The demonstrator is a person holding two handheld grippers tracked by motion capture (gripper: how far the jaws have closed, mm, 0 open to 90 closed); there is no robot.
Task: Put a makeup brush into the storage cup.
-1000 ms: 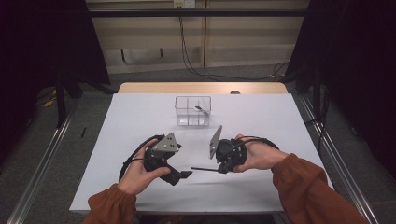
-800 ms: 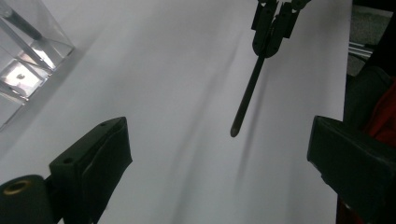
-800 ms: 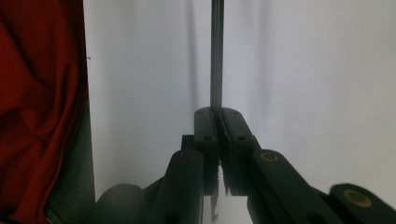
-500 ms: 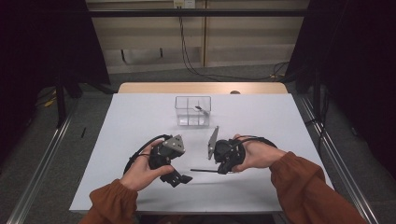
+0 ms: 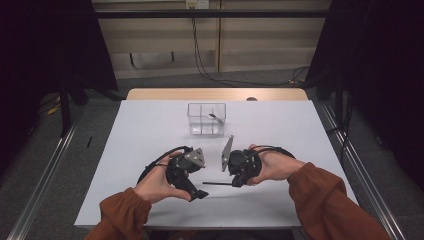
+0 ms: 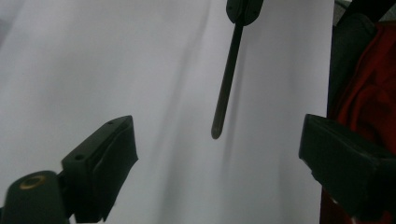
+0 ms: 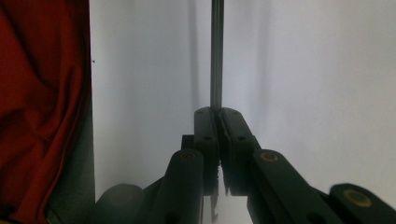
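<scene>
While the right gripper (image 7: 218,126) has its jaws pressed together on a thin dark rod (image 7: 216,56), the left gripper (image 6: 219,154) stands wide apart with nothing between its pads. In the right gripper view the rod runs straight up from the closed tips over the white table (image 7: 303,70), and a red sleeve (image 7: 42,116) fills the left edge. In the left gripper view the same rod (image 6: 226,79) hangs down from the other gripper's tips at the top, its free end above the gap between the open jaws and apart from both.

Seen from the high view, both hands sit near the front middle of the table (image 5: 310,130). The left hand (image 5: 160,182) holds its gripper (image 5: 195,192) angled toward the right; the right hand (image 5: 272,165) holds its gripper (image 5: 235,182) pointing left, with the rod (image 5: 216,184) sticking out level toward the left gripper, its tip just beside it. A grey plate (image 5: 227,152) stands tilted on the right gripper.

Farther back, a clear divided box (image 5: 206,119) rests on the table, with a small dark piece inside that is too small to make out.
</scene>
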